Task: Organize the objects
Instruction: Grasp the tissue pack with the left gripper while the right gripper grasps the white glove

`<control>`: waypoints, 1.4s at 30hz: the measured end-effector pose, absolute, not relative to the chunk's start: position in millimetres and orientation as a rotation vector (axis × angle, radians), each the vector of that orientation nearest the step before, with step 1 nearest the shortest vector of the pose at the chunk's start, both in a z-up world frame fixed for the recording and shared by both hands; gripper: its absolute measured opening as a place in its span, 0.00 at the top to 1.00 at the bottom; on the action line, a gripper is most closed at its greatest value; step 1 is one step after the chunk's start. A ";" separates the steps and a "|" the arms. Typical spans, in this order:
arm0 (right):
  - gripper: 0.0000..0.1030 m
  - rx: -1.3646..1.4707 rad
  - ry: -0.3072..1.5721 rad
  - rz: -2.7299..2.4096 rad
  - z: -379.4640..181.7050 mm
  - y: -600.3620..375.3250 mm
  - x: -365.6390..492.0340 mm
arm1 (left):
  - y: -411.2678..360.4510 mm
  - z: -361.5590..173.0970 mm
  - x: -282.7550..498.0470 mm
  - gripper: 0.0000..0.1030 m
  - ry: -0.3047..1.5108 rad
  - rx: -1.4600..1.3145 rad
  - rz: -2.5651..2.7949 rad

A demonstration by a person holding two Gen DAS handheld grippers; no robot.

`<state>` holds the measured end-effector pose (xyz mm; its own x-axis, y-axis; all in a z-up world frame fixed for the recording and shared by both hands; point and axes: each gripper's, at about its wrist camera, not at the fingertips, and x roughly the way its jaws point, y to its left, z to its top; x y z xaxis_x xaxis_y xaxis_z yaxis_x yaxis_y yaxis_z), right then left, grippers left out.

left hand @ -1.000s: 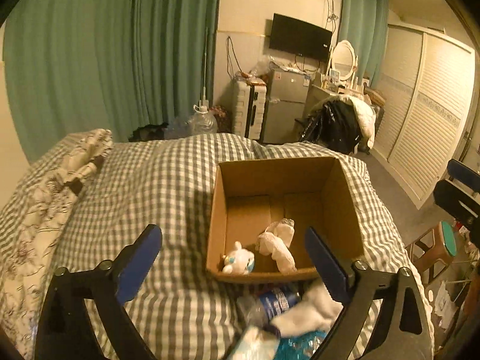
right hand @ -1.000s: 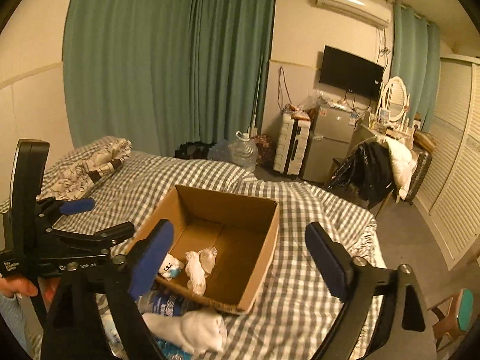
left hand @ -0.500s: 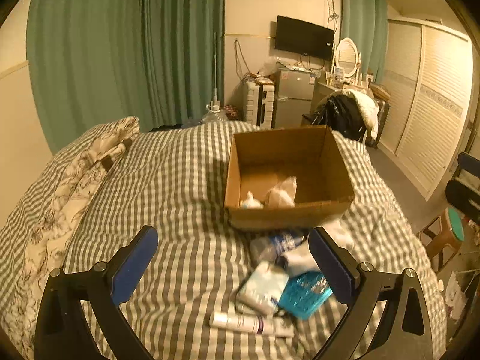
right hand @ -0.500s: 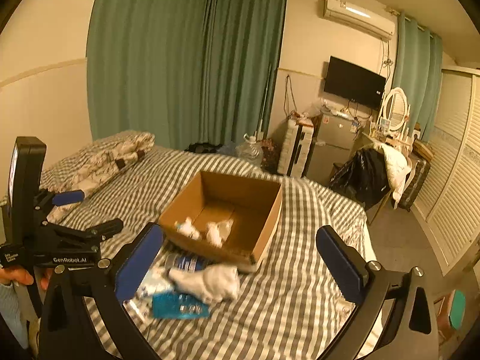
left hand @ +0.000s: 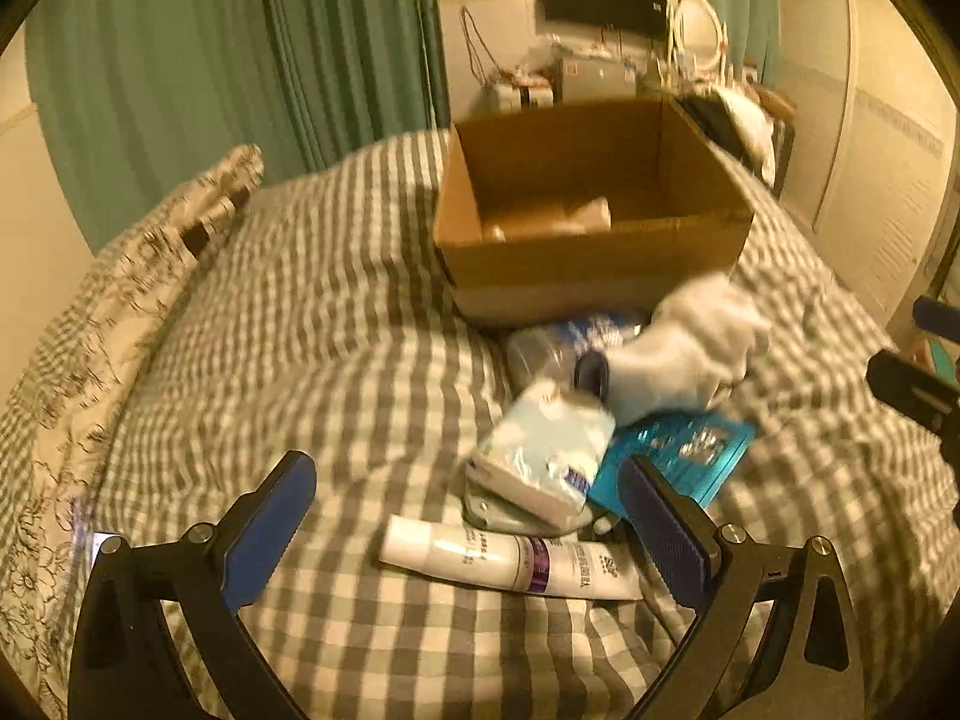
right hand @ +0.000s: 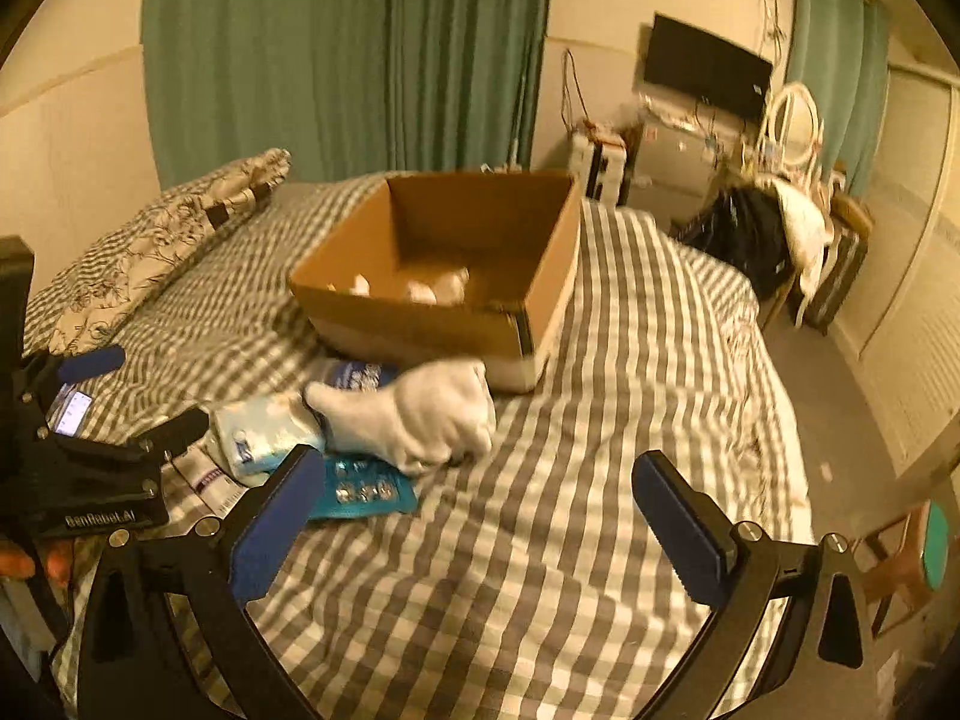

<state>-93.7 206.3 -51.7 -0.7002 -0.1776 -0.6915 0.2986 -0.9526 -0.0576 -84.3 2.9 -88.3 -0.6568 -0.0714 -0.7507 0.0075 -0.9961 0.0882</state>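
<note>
Open cardboard box (left hand: 591,276) upright on checked bed (left hand: 312,324), small white items inside. Before it, heaped: water bottle (left hand: 552,342), white glove (left hand: 690,348), pale-blue tissue pack (left hand: 540,456), teal basket (left hand: 678,450), white tube (left hand: 510,558) lying flat.

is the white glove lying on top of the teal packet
Touching. In the right wrist view the white glove overlaps the teal packet's upper edge with no gap.

Dim amber indoor light, motion blur throughout, fisheye bending and dark corners

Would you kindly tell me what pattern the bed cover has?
The bed cover is a grey-and-white check, clearest in the right wrist view.
</note>
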 end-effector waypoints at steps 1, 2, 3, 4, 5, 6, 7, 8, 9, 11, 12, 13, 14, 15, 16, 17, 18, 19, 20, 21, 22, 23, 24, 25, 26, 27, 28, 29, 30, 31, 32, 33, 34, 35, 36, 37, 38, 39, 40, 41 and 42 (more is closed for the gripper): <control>0.00 1.077 0.235 -2.665 -56.2 208.1 -96.1 | 3.9 -92.4 -86.6 0.00 -0.122 1.304 -2.813; 0.00 1.086 0.232 -2.663 -59.1 208.6 -98.1 | 5.1 -96.4 -88.3 0.00 -0.125 1.325 -2.811; 0.00 1.091 0.230 -2.660 -62.0 209.3 -99.9 | 6.8 -100.0 -90.5 0.00 -0.131 1.347 -2.808; 0.00 1.096 0.229 -2.657 -63.9 209.6 -101.5 | 8.9 -103.6 -92.6 0.00 -0.141 1.367 -2.803; 0.00 1.102 0.228 -2.656 -65.0 208.7 -103.2 | 10.4 -107.2 -94.6 0.00 -0.153 1.387 -2.797; 0.00 1.110 0.225 -2.653 -67.1 208.7 -105.2 | 10.9 -110.6 -97.2 0.00 -0.167 1.406 -2.791; 0.00 1.118 0.222 -2.650 -69.8 208.4 -107.2 | 13.0 -114.1 -100.7 0.00 -0.190 1.426 -2.780; 0.00 1.124 0.220 -2.646 -72.3 207.5 -108.7 | 15.0 -116.9 -104.7 0.00 -0.211 1.443 -2.770; 0.00 1.132 0.219 -2.640 -74.8 207.0 -110.8 | 17.2 -119.1 -109.0 0.00 -0.230 1.457 -2.766; 0.00 1.142 0.219 -2.633 -78.2 205.6 -113.7 | 19.6 -121.9 -115.5 0.00 -0.248 1.478 -2.763; 0.00 1.147 0.219 -2.631 -79.0 205.5 -115.4 | 20.4 -123.2 -118.6 0.00 -0.249 1.491 -2.765; 0.00 1.151 0.220 -2.628 -80.2 205.4 -117.4 | 21.3 -125.1 -122.0 0.01 -0.249 1.507 -2.768; 0.00 1.154 0.220 -2.627 -81.0 204.8 -119.1 | 22.3 -127.2 -125.1 0.01 -0.250 1.527 -2.769; 0.00 1.155 0.223 -2.626 -81.5 204.7 -121.4 | 22.8 -129.0 -127.6 0.04 -0.248 1.546 -2.772; 0.00 1.157 0.228 -2.627 -81.7 204.5 -123.6 | 22.3 -129.4 -129.3 0.09 -0.242 1.557 -2.775; 0.00 1.159 0.234 -2.629 -81.9 204.0 -125.4 | 21.9 -130.2 -130.9 0.11 -0.235 1.570 -2.776; 0.00 1.157 0.244 -2.633 -81.8 203.2 -128.2 | 21.4 -130.9 -132.3 0.17 -0.226 1.584 -2.780; 0.00 1.156 0.250 -2.635 -81.4 202.7 -130.5 | 20.2 -131.5 -133.0 0.26 -0.209 1.598 -2.787; 0.00 1.155 0.254 -2.636 -81.2 202.1 -131.8 | 18.5 -131.4 -133.5 0.31 -0.192 1.606 -2.795; 0.00 1.155 0.258 -2.636 -81.2 200.8 -134.3 | 17.4 -131.3 -132.8 0.37 -0.183 1.607 -2.799; 0.00 1.157 0.262 -2.635 -81.6 199.6 -136.5 | 17.3 -130.8 -132.1 0.37 -0.179 1.602 -2.801; 0.00 1.160 0.264 -2.634 -81.9 198.5 -138.2 | 17.4 -129.5 -130.7 0.37 -0.179 1.592 -2.805; 0.00 1.161 0.270 -2.632 -82.8 196.7 -139.7 | 17.1 -127.6 -128.3 0.38 -0.181 1.575 -2.807; 0.00 1.165 0.278 -2.629 -83.6 194.2 -141.7 | 16.7 -125.6 -126.0 0.38 -0.181 1.556 -2.809; 0.00 1.165 0.283 -2.626 -84.6 192.6 -142.4 | 15.5 -122.5 -123.0 0.38 -0.177 1.532 -2.813; 0.00 1.167 0.291 -2.621 -85.3 190.2 -144.2 | 13.3 -117.9 -118.8 0.38 -0.165 1.500 -2.821; 0.00 1.171 0.303 -2.617 -86.2 187.5 -146.7 | 11.0 -114.3 -116.2 0.38 -0.151 1.478 -2.826; 0.00 1.171 0.311 -2.613 -87.2 185.4 -148.8 | 7.7 -110.0 -113.4 0.38 -0.128 1.454 -2.833; 0.00 1.174 0.318 -2.611 -88.0 183.4 -151.1 | 3.5 -104.8 -110.3 0.38 -0.094 1.431 -2.840; 0.00 1.182 0.328 -2.607 -89.3 180.4 -155.3 | -0.1 -100.8 -108.2 0.38 -0.068 1.414 -2.845; 0.00 1.188 0.337 -2.602 -90.8 177.0 -160.1 | -3.6 -97.4 -106.3 0.38 -0.047 1.399 -2.848; 0.00 1.193 0.342 -2.598 -92.6 175.0 -162.9 | -7.4 -94.2 -105.5 0.38 -0.032 1.385 -2.847; 0.00 1.205 0.351 -2.592 -95.0 170.7 -168.5 | -11.3 -91.2 -104.5 0.38 -0.020 1.369 -2.845; 0.00 1.208 0.354 -2.588 -96.6 168.9 -170.7 | -14.5 -88.8 -103.7 0.38 -0.010 1.356 -2.842; 0.00 1.214 0.357 -2.581 -98.7 165.6 -174.4 | -18.6 -86.9 -103.7 0.38 0.005 1.345 -2.837; 0.00 1.228 0.362 -2.574 -101.2 161.7 -178.9 | -21.4 -86.0 -103.7 0.38 0.017 1.341 -2.835; 0.00 1.234 0.367 -2.571 -102.9 159.2 -181.4 | -24.5 -85.6 -103.9 0.38 0.032 1.340 -2.833; 0.00 1.241 0.376 -2.570 -105.2 155.8 -185.1 | -26.9 -85.8 -105.0 0.38 0.043 1.341 -2.831; 0.00 1.252 0.384 -2.567 -107.2 153.7 -187.7 | -28.5 -87.0 -106.3 0.38 0.049 1.342 -2.830; 0.00 1.260 0.388 -2.562 -108.9 152.2 -189.8 | -29.5 -88.5 -106.7 0.38 0.055 1.345 -2.832; 0.00 1.272 0.389 -2.552 -111.4 149.9 -192.7 | -30.0 -90.0 -107.9 0.38 0.063 1.352 -2.833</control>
<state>-192.7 149.9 -111.4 -0.5816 -0.1135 -0.8055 0.3484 -0.9296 -0.1206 -107.9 -30.0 -90.0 -0.6291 0.0156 -0.7772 0.0187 -0.9992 -0.0353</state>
